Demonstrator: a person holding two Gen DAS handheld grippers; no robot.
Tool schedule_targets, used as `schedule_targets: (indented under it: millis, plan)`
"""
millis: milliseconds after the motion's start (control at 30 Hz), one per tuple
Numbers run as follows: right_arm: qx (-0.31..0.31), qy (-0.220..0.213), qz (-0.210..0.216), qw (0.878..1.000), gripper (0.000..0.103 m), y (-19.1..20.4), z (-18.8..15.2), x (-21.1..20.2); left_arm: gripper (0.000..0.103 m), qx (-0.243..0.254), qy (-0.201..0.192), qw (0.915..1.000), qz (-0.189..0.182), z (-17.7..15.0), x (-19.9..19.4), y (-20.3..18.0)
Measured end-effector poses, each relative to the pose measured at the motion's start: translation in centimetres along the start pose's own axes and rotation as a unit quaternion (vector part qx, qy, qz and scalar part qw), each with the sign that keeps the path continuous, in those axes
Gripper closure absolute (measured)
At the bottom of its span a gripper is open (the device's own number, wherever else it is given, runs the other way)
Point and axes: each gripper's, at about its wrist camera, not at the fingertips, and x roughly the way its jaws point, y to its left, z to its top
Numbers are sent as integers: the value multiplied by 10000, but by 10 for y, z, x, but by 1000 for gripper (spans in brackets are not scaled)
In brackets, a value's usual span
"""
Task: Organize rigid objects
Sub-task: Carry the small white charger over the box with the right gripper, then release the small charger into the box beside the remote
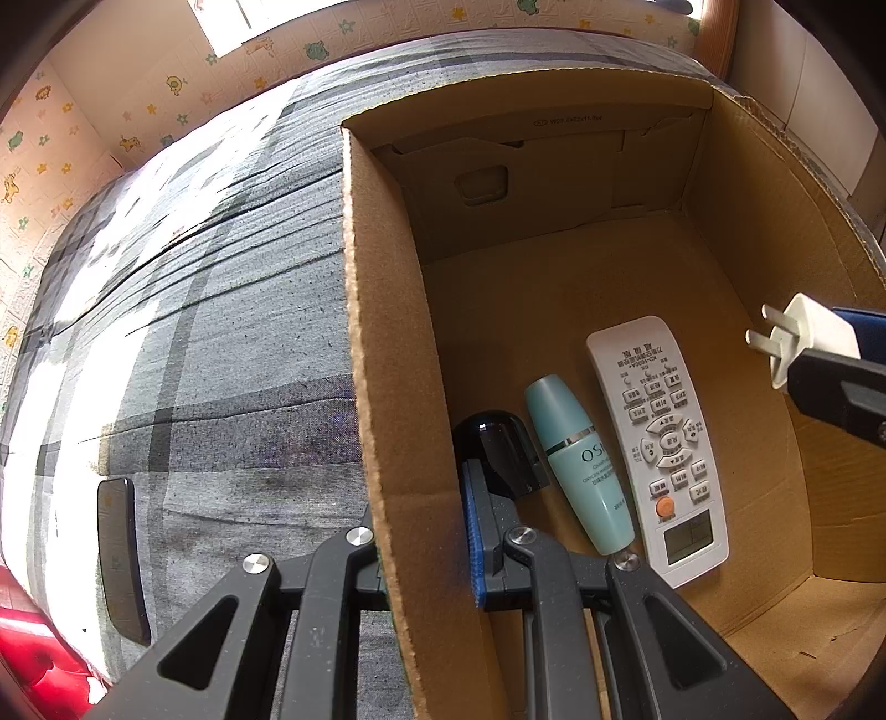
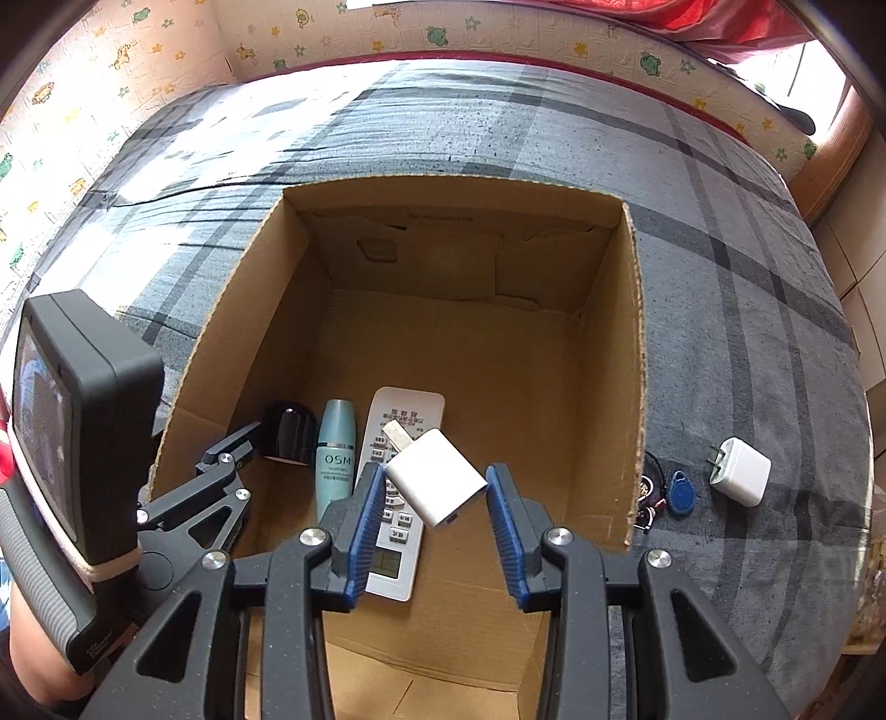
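Note:
An open cardboard box lies on a grey plaid bed. On its floor, side by side, are a black cap-shaped object, a teal bottle and a white remote. My left gripper is shut on the box's left wall, one blue pad inside and the other finger outside. My right gripper is above the box's inside, over the remote, and is shut on a white charger plug. The plug sits tilted, its prongs pointing forward.
On the bedsheet right of the box lie a second white charger, a blue key fob and a bunch of keys. A dark phone lies left of the box. A patterned wall bounds the bed.

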Motion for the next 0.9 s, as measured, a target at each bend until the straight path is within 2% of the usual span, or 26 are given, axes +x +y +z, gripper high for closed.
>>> schedule_targets:
  millis: [467, 900]
  plan:
    - [-101, 572, -160, 9982, 63, 10, -8, 49, 86, 15, 4, 10000, -4, -1, 1, 2]
    - [-44, 595, -127, 9981, 62, 3, -1, 51, 86, 29, 18, 10000, -4, -1, 1, 1]
